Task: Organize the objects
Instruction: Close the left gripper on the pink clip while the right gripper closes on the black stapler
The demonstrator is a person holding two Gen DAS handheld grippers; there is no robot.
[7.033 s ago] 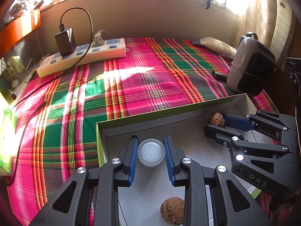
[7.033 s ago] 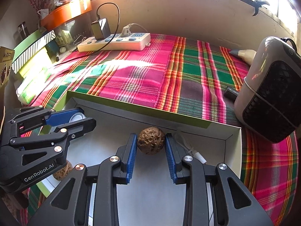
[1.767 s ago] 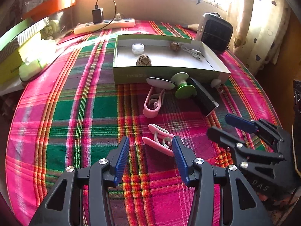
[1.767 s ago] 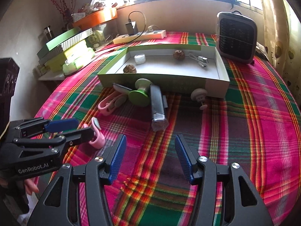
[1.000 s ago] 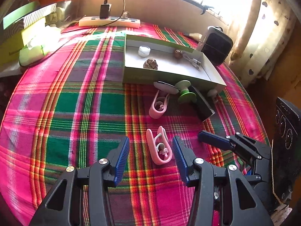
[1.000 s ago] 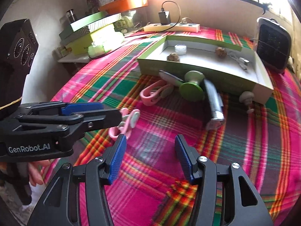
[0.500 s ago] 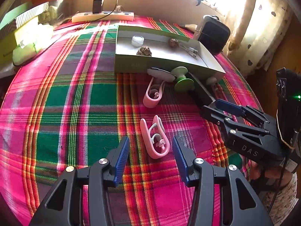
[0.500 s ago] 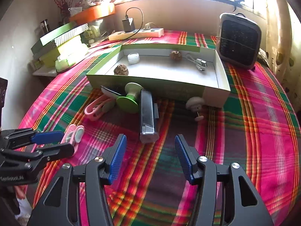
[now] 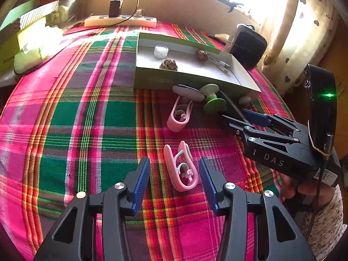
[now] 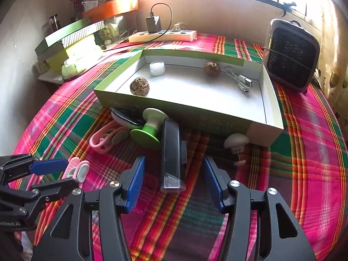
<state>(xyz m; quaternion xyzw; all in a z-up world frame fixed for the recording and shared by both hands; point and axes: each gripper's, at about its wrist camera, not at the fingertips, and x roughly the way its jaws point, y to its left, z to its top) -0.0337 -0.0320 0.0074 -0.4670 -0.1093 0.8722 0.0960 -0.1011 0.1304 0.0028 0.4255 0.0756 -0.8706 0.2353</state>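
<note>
Right gripper (image 10: 173, 182) has advanced over the black case (image 10: 171, 152), hiding its base.

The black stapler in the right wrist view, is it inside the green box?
No, the black stapler lies on the plaid cloth outside the green box.
</note>
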